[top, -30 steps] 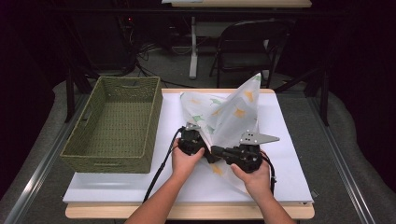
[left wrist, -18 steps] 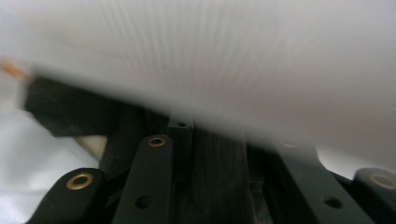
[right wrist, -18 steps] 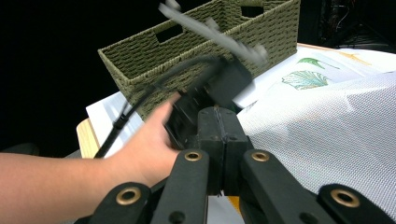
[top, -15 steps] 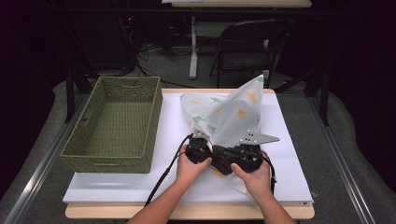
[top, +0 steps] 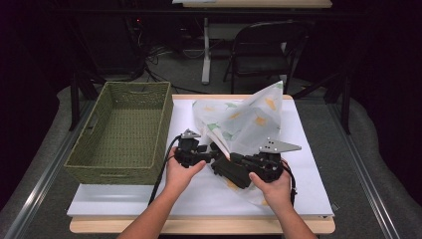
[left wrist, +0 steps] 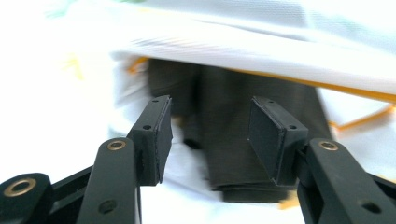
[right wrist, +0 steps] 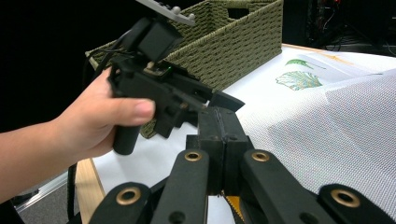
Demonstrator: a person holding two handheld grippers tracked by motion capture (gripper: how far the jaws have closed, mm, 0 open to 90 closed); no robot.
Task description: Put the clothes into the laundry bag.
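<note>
The right gripper is clenched on an edge of the printed cloth and lifts it into a peak over the white table. The left gripper has just been opening and stands released, its jaws astride the right one's (no cloth pinched). The fold looks half made, and the wicker basket waits unfilled.

A green woven basket sits left; a folding chair stands behind.

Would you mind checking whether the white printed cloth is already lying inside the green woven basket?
No, the white printed cloth is on the table beside the green woven basket, whose inside holds nothing.
</note>
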